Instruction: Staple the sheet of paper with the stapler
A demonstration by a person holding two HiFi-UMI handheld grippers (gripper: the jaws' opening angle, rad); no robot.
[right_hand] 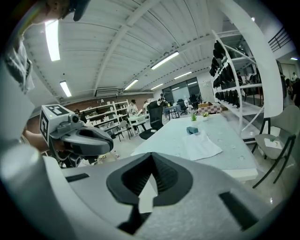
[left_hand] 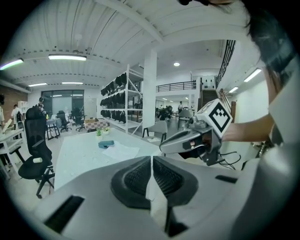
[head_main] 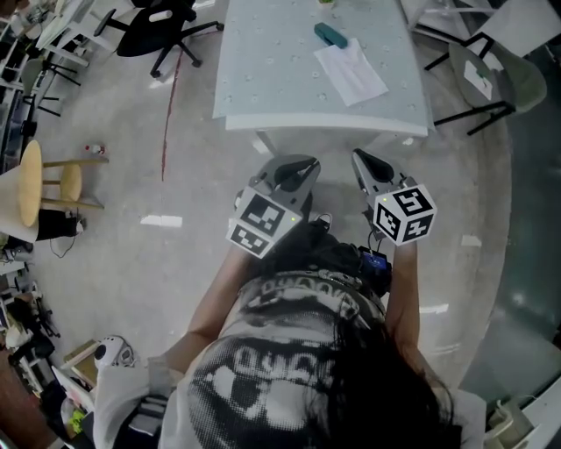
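Note:
A teal stapler (head_main: 330, 35) lies on the pale table (head_main: 263, 88), with the white sheet of paper (head_main: 351, 73) just in front of it. Both grippers hang in the air short of the table's near edge. My left gripper (head_main: 301, 168) and right gripper (head_main: 363, 161) are side by side, pointing toward the table. The left gripper view shows its jaws (left_hand: 151, 161) shut and empty, with the stapler (left_hand: 106, 144) and paper (left_hand: 121, 151) far ahead. The right gripper view shows its jaws (right_hand: 151, 161) shut and empty too, and the stapler (right_hand: 192, 130) behind the paper (right_hand: 200, 144).
A black office chair (head_main: 162, 26) stands left of the table and a grey chair (head_main: 491, 79) to its right. A wooden stool (head_main: 53, 180) is at the far left. A small potted plant (right_hand: 194, 116) sits at the table's far end. Shelving (left_hand: 117, 101) and a white pillar (left_hand: 149, 93) stand beyond.

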